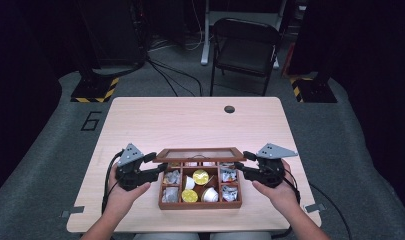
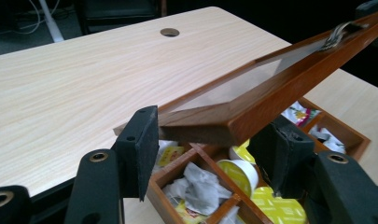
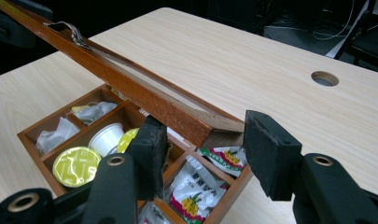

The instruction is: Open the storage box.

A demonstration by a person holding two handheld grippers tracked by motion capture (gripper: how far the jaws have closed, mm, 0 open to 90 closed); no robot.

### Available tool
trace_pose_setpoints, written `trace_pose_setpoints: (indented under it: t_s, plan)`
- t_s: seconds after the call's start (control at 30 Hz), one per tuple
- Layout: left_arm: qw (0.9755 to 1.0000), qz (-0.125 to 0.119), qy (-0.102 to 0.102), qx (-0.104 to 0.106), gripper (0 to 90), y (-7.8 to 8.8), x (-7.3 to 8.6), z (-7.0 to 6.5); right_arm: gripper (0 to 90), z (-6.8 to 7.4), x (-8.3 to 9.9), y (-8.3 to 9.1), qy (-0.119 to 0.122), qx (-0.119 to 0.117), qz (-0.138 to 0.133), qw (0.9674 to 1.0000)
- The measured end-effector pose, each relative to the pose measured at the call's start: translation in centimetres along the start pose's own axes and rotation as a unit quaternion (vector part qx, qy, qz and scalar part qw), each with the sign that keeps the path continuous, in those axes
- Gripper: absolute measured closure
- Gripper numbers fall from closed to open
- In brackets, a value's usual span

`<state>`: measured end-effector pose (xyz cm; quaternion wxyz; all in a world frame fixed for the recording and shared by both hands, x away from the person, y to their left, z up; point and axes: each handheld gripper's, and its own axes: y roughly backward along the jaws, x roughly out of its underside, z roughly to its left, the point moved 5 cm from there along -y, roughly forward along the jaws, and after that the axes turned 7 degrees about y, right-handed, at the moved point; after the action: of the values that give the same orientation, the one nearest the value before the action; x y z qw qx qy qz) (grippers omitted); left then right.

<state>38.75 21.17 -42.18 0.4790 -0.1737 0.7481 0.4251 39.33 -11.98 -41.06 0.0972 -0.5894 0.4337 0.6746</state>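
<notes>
A wooden box (image 1: 200,205) sits near the front edge of the table (image 1: 190,120), about midway between its front corners, its glass-paned lid (image 1: 200,154) lifted partway and slanting up over the compartments. The left gripper (image 1: 155,165) is clamped on the lid's left end and the right gripper (image 1: 246,164) on its right end, each corner pinched between the pads. Under the lid lie four round capsules: two with yellow foil tops (image 1: 200,176), two white cups (image 1: 209,195). Crinkled sachets (image 1: 170,194) fill the side compartments, too jumbled to count. One cable hole (image 1: 229,109) marks the table's far edge; one folding chair (image 1: 245,47) stands beyond it
</notes>
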Motion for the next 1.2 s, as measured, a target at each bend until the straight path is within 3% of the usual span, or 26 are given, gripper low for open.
trace_pose_setpoints:
  t_s: [0.3, 0.8, 0.9, 1.2]
  plan:
    - [0.9996, 0.001, 0.025, -0.008, 42.5, -2.0, 0.5, 1.5, 50.4, -0.6, -0.8, -0.2, -0.003, 0.003, -0.006, 1.0000]
    - [0.9992, -0.015, 0.028, -0.024, 45.5, -3.9, -0.3, 2.3, 50.6, -1.3, -1.3, -0.5, -0.007, 0.012, -0.016, 0.9998]
    - [0.9987, -0.022, 0.039, -0.024, 45.1, -4.2, -0.5, 2.4, 50.0, -1.6, -1.1, -0.7, -0.013, 0.013, -0.016, 0.9997]
    - [0.9978, -0.031, 0.056, -0.020, 44.5, -5.0, -0.9, 3.2, 47.4, -3.3, -0.3, -3.2, -0.014, 0.023, 0.005, 0.9996]
